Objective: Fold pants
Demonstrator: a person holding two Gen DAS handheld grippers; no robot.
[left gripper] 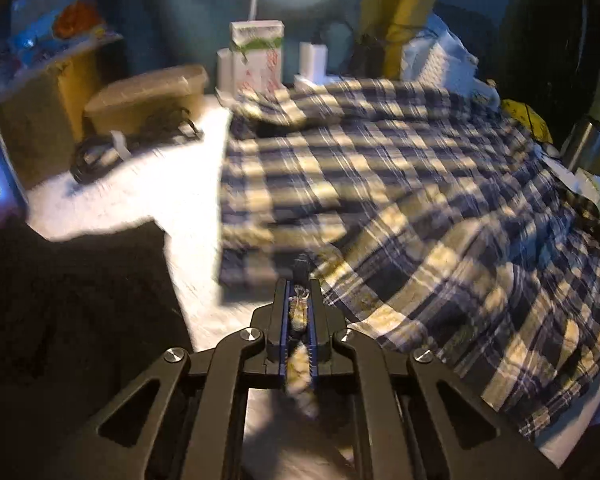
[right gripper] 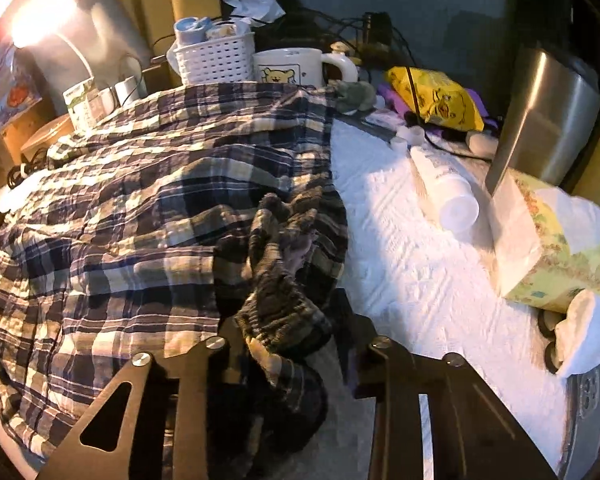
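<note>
- My left hand-held gripper (left gripper: 300,316) is clamped on the plaid pants (left gripper: 400,184).
- My right hand-held gripper (right gripper: 296,344) straddles the bunched waistband (right gripper: 284,288), grip unclear.
- Step: securing near corners; next, carry them evenly to the far edge.

- The tabletop (right gripper: 420,264) is covered by a white textured cloth.
- Plaid pants (right gripper: 140,208) are spread across its left and middle part.
- On the right side, a white bottle (right gripper: 448,184) lies on its side, just beside a tissue box (right gripper: 548,256).
- Along the far edge are set a white basket (right gripper: 216,60), a bear-printed mug (right gripper: 296,66) and a yellow packet (right gripper: 436,98).
- A coiled black cable (left gripper: 100,156) lies at the far left.
</note>
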